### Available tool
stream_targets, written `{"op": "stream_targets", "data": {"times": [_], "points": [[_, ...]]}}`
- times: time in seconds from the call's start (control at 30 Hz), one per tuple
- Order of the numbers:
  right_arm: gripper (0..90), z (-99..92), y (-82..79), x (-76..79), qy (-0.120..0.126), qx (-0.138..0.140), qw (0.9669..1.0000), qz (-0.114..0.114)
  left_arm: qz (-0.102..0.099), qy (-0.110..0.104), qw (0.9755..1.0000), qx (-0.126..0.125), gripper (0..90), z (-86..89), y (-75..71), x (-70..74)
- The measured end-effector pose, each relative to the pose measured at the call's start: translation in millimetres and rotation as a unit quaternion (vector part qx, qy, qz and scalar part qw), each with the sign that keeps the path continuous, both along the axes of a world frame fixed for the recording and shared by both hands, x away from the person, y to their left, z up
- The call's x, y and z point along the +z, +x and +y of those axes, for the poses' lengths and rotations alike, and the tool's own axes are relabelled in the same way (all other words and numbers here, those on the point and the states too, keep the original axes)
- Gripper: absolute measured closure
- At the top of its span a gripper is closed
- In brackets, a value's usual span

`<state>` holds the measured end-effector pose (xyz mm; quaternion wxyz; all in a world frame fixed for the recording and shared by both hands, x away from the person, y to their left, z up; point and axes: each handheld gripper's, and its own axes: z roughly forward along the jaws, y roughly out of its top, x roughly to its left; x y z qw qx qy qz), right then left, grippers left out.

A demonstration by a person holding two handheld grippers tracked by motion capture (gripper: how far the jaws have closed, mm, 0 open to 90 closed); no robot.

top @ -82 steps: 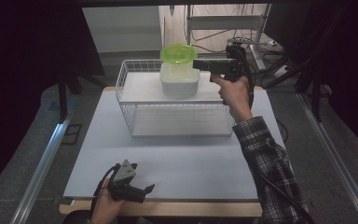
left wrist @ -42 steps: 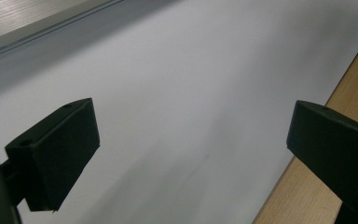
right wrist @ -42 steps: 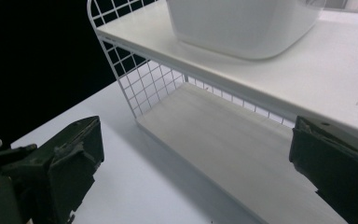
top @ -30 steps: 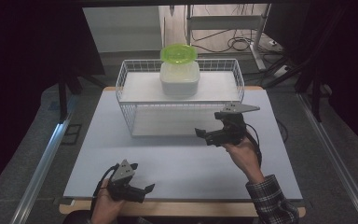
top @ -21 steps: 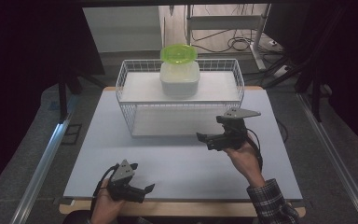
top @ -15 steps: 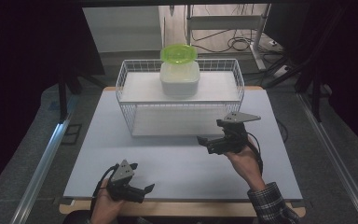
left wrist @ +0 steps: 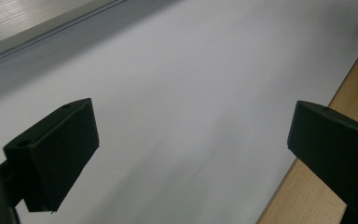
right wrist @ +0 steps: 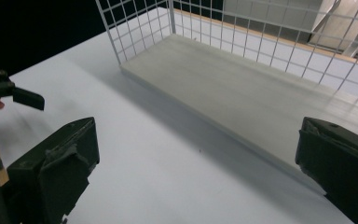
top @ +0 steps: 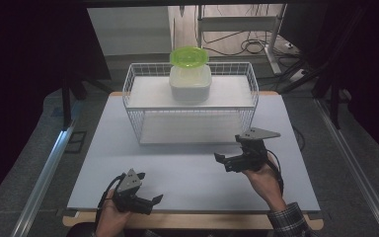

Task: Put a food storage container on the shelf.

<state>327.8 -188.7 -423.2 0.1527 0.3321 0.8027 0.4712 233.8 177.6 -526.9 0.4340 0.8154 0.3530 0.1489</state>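
A white wire basket (top: 133,106) stands at the back of a pale mat (top: 182,165). Inside it, at the back middle, sits a white tub (top: 190,85) with a lime-green lid (top: 189,56) resting on top. My right gripper (top: 225,163) is open and empty above the mat, in front of the basket's right end. In the right gripper view its jaws (right wrist: 196,154) stand wide apart, facing the basket's wire wall (right wrist: 135,28) and pale floor board (right wrist: 242,88). My left gripper (top: 153,202) is open and empty at the mat's near edge; its own view (left wrist: 191,135) looks along the bare mat.
The wooden table edge (left wrist: 307,186) runs just beside the left gripper. A metal rail (top: 44,173) lies along the floor at left, and shelving with cables (top: 242,29) stands behind the table. The left gripper (right wrist: 9,93) appears at the far left of the right gripper view.
My right gripper came away from the tub and green lid in the basket, then pulled back and down over the mat toward the person. The left gripper stayed put.
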Motion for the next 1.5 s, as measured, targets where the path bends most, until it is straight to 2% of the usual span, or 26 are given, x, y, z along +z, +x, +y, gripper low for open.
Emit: {"op": "stream_targets", "data": {"times": [0.27, 0.6, 0.97, 1.5], "points": [[0.0, -11.6, -10.0, -9.6, -0.011, 0.0, 0.9999, 0.005, 0.001, 0.0, 1.0, -0.003, 1.4, -0.9, -0.1, -0.3], [0.0, -27.6, -19.4, -19.8, -0.012, -0.016, 0.9998, 0.006, 0.005, -0.001, 1.0, -0.004, 1.6, -1.1, 0.3, -0.8], [0.0, -41.3, -28.5, -43.3, -0.036, -0.032, 0.9988, 0.004, 0.005, 0.0, 1.0, -0.005, 1.7, -1.5, 0.3, -1.1], [0.0, -53.3, -38.6, -69.4, -0.057, -0.043, 0.997, 0.031, 0.006, 0.003, 1.0, -0.006, 1.7, -1.8, 0.5, -1.7]]}}
